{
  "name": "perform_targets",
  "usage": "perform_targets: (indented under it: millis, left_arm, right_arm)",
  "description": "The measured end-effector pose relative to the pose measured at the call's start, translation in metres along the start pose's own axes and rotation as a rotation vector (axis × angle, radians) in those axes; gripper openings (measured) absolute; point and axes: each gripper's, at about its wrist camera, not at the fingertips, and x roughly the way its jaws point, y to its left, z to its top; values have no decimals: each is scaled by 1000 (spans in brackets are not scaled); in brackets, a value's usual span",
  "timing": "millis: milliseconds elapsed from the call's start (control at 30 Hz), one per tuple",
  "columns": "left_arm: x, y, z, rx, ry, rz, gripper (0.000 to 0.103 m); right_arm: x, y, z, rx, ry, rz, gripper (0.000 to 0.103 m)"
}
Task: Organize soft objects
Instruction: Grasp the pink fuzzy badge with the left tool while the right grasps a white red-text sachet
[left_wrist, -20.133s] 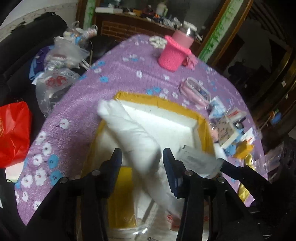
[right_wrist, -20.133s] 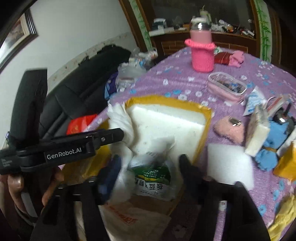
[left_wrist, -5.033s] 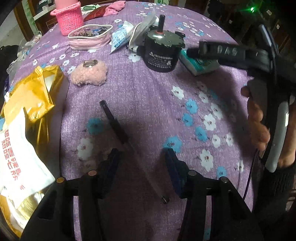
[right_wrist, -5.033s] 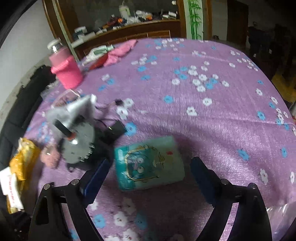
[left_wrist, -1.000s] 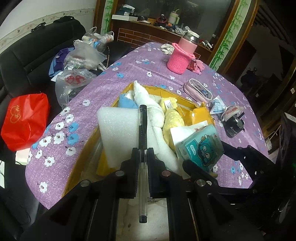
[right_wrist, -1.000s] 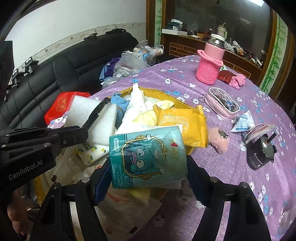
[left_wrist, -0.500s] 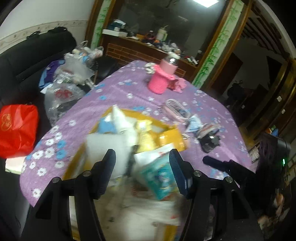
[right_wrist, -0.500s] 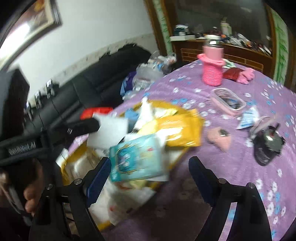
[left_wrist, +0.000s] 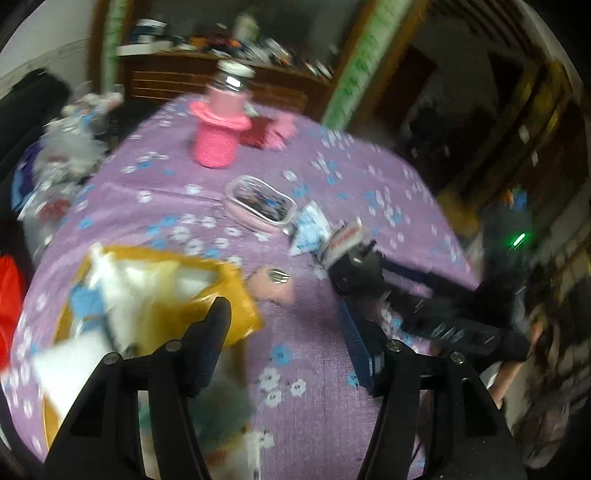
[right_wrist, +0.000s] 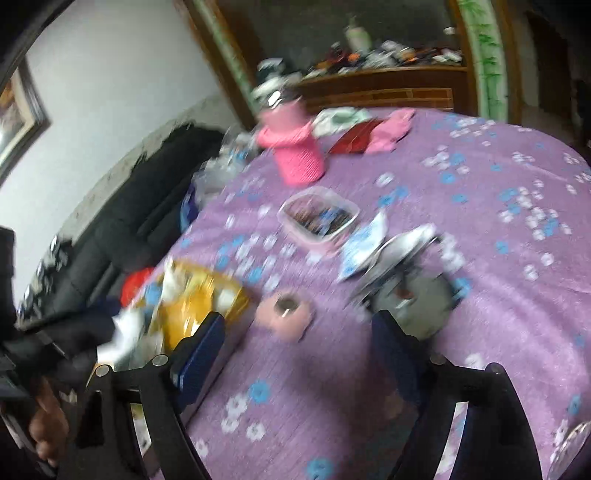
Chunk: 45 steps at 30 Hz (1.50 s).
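Most of the soft things seem already gathered: the yellow padded mailer bag (left_wrist: 155, 295), at about 8 o'clock in the left wrist view, holds white foam pieces and blue and white cloth items, though the blur hides the details. One soft thing is left on the purple flowered tablecloth (left_wrist: 332, 387), I judge: the small pink fluffy pouch with a metal clasp (left_wrist: 273, 282), which lies just beside the bag's right edge. In the right wrist view this pouch (right_wrist: 286, 314) is near the centre, slightly toward 7 o'clock, with the bag (right_wrist: 199, 299) at 9 o'clock. Pink and red cloths (right_wrist: 376, 134) at 12 o'clock on the far side of the table may also need collecting. The hard things, such as the dark round motor (right_wrist: 413, 299), the clear plastic box with small parts (right_wrist: 317, 216) and the bottle in a pink knitted sleeve (right_wrist: 295, 153), probably stay where they are.

The left gripper (left_wrist: 284, 332) is spread wide and carries nothing; it hangs above the table, with its left finger over the bag's corner and its right finger near the motor. The right gripper (right_wrist: 295, 343) is also released and empty, and it points forward and down, with the pink pouch just ahead of the gap between its fingers. From this pose I judge that the right gripper is better placed to take the pouch.
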Motion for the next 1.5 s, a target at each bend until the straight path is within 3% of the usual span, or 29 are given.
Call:
perform_targets:
  millis: [133,200,433,533,567,667,833,933,1000,1167,1233,1300,1400,1500]
  left_arm:
    - [60,-8,20,40,169,13,59]
    - [95,-10,28,57,259,69,59]
    - [156,-20,43,138,394,161,58]
    - [172,-23,38,186,452,215,48]
    - [174,-24,36,220,445,259,35]
    - [165,-23,35,209,415,236,29]
    - [115,-18,33,129,307,117,28]
    - [70,-13,26,62,220,54,29]
    - [42,-13,20,35,148,29,29]
    - [-3,-4,-2,-47,54,-35,29]
    - [-17,3,-10,-61,11,-25,29]
    - [-35,12,-19,-81,-37,-6,29]
    - [-50,31,-29,-109,-80,21,29]
    - [-59,47,-36,-147,-94,29,29]
  right_arm:
    - [-15,-30,21,72,-91,-30,82]
    - [-16,-46,20,122,-118,-24,82]
    - [-8,-71,4,207,-109,-33,81]
    - [-12,-70,5,213,-127,-28,81]
    - [-13,-71,5,217,-128,-26,81]
    - [-16,-75,3,238,-134,-21,81]
    - [-19,-84,2,279,-145,16,77]
    - [-16,-86,10,297,-123,38,69]
    - [-11,-87,19,326,-89,23,66]
    - [14,-94,53,377,7,-37,60]
    - [25,-95,66,373,45,-91,46]
    - [39,-97,74,382,104,-88,25]
    - [56,-93,82,368,173,-95,14]
    - [54,-83,88,329,176,-131,12]
